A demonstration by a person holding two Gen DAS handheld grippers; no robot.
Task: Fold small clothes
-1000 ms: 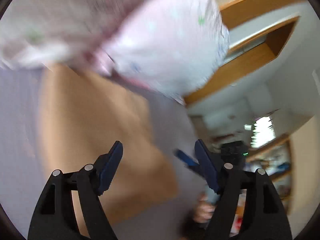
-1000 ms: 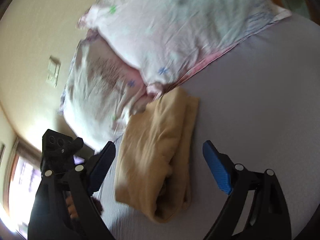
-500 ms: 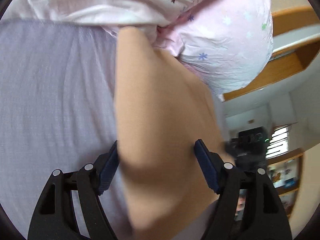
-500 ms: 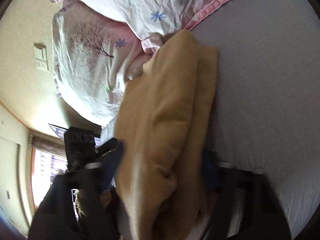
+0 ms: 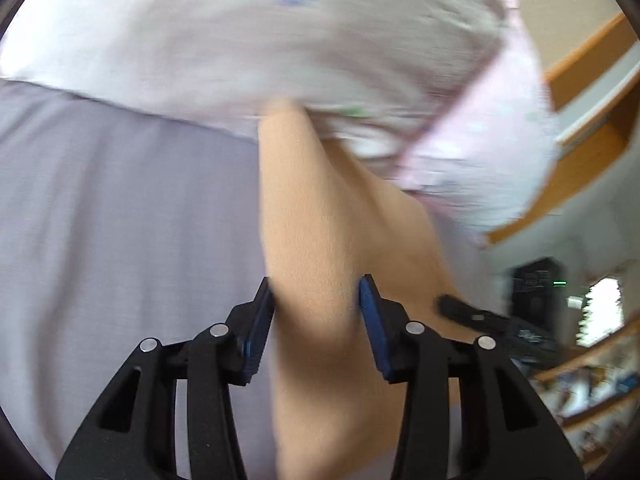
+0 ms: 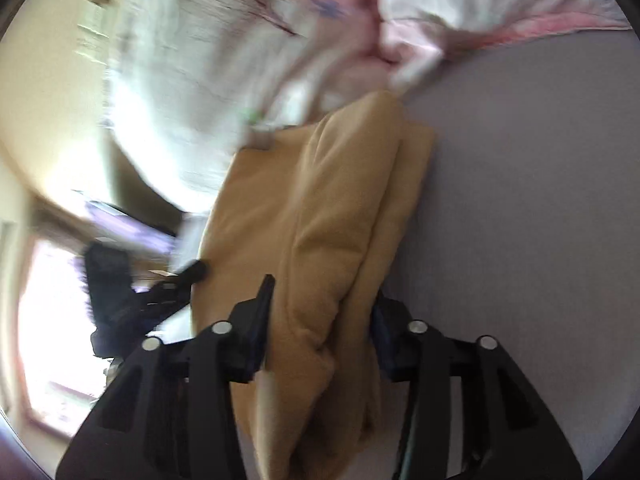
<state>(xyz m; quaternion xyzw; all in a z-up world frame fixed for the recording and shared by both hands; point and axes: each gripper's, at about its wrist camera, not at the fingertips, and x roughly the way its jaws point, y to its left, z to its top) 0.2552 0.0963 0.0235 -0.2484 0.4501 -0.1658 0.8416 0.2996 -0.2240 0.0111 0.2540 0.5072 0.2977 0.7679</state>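
A folded tan garment (image 5: 320, 240) lies on the grey bed sheet (image 5: 120, 220), its far end touching the pillows. My left gripper (image 5: 316, 312) is shut on one end of the tan garment, blue pads pressing both sides of the fold. My right gripper (image 6: 320, 312) is shut on the other end of the tan garment (image 6: 328, 208), where thick layered folds bunch between the jaws. The right gripper also shows in the left wrist view (image 5: 480, 316), and the left gripper in the right wrist view (image 6: 176, 280).
Two floral white-and-pink pillows (image 5: 280, 40) lie at the head of the bed, also in the right wrist view (image 6: 280, 40). A wooden headboard frame (image 5: 580, 128) and shelves (image 5: 592, 380) stand beyond. A bright window (image 6: 52, 320) is at the left.
Both grippers have closed in on the folded tan garment from opposite ends and their jaws have narrowed onto it. Both views are blurred by motion.
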